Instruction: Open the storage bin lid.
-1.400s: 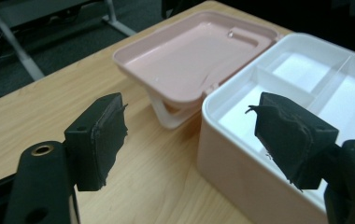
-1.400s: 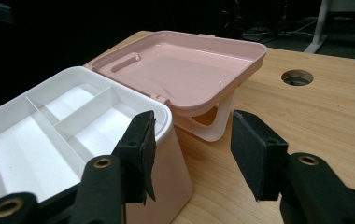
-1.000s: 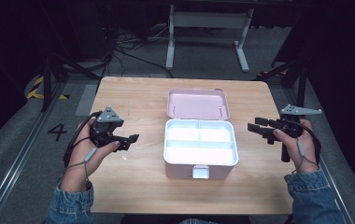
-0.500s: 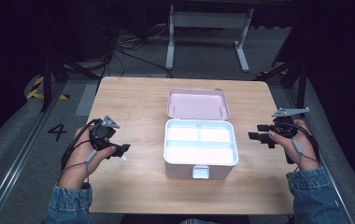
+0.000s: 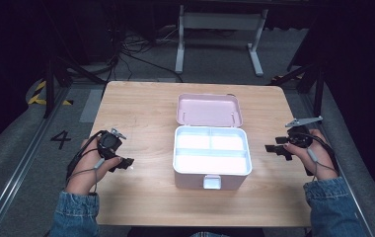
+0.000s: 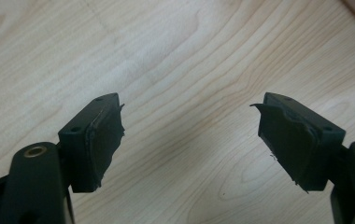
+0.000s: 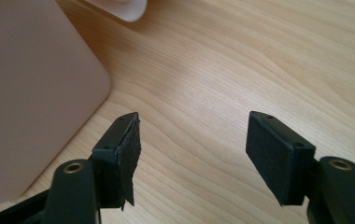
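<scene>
I see the pink box (image 5: pixel 212 157) mid-surface (image 5: pixel 141 113), lid flipped back, compartments empty. Left hand-held gripper (image 5: pixel 125 162) sits left of it, jaws apart, nothing between. Right hand-held gripper (image 5: pixel 275 149) just right of the box, jaws have just been opening, nothing between.

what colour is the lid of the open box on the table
Pale pink lid, seen best in the high view.

Table (image 5: pixel 141 197) seen from above, from person's side, whole top framed. Gripper views aimed down at wood, close. Box (image 5: pixel 210 173) wall (image 7: pixel 31 93) shared with right gripper view.
</scene>
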A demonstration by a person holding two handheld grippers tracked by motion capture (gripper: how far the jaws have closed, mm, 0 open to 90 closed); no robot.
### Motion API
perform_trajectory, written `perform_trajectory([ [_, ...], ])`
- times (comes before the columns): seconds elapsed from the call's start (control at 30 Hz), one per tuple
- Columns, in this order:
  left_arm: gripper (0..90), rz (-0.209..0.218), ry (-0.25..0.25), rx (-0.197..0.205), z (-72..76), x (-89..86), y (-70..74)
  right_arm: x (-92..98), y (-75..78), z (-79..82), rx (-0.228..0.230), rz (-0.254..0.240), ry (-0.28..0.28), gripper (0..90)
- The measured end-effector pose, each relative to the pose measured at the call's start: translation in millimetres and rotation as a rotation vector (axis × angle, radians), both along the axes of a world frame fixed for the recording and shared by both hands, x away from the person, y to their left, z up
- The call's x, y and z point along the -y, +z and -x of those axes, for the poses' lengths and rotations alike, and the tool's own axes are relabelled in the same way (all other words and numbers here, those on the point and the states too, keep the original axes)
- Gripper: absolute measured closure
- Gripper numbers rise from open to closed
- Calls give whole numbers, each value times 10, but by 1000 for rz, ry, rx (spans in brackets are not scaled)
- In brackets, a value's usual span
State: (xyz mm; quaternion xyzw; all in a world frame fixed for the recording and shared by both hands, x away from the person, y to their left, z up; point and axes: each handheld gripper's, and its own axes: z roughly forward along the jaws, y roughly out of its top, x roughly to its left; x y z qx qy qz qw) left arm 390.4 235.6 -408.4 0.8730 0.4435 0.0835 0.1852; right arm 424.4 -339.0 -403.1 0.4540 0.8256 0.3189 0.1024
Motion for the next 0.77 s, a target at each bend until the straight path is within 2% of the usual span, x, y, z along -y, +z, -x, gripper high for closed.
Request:
perform_trajectory([
  [0.13, 226, -23, -17, -28, -21, -11, -66, 12, -40, -11, -22, 15, -3, 341],
  [0.17, 227, -16, -18, -38, -24, -3, -83, 18, -63, -16, -41, 21, -8, 332],
  [0.33, 227, -20, -12, -62, -18, 13, -111, 39, -114, -32, -63, 47, -19, 322],
  [0.43, 221, -47, -15, -69, -16, 7, -126, 57, -145, -40, -84, 70, -24, 310],
  [0.5, 211, -54, -18, -92, 2, 9, -153, 63, -165, -46, -97, 80, -24, 303],
  [0.67, 209, -54, -16, -107, 12, 15, -158, 58, -179, -47, -103, 85, -24, 299],
  [0.77, 200, -69, -34, -103, 6, 22, -154, 71, -172, -47, -99, 87, -24, 298],
])
